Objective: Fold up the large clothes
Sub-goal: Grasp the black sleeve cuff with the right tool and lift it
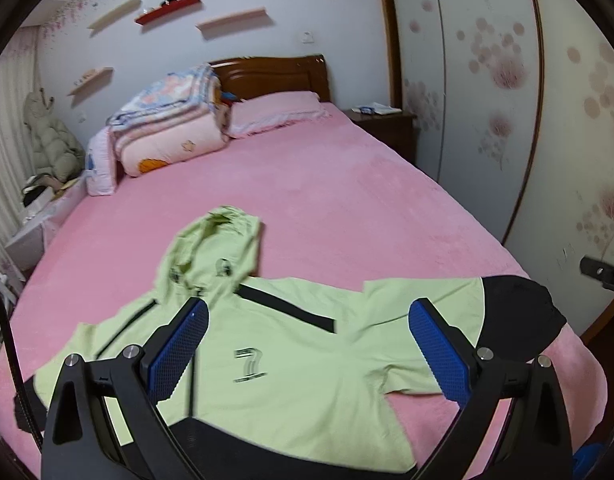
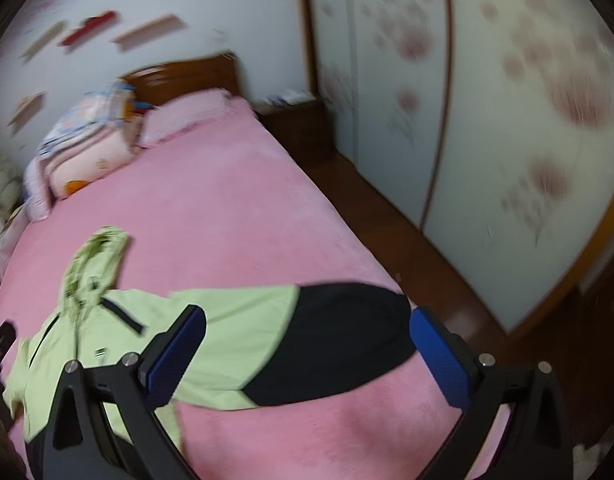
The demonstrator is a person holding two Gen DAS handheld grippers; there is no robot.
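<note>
Left wrist view: The left tongs hover above the bed with the two blue-padded fingers set wide apart; nothing is held between them. Below and ahead lies the light green hooded jacket, spread flat, front up, on the pink bedcover. Its hood points toward the headboard. One sleeve extends to the right and ends in a black section near the bed edge. A black hem band runs along the jacket's near edge. A small printed emblem is visible on the chest. At the head of the bed rest a pink pillow and a stack of folded quilts. A dark nightstand stands beside the bed, next to flower-patterned wardrobe doors. Part of the other device shows at the right edge.

Right wrist view: This view is motion-blurred. The right tongs are also spread wide and hold nothing. They hover over the jacket's right-hand sleeve, with the black sleeve end lying between the two fingers in the picture. The jacket body and hood lie to the left. Dark wooden floor runs between bed and wardrobe.
</note>
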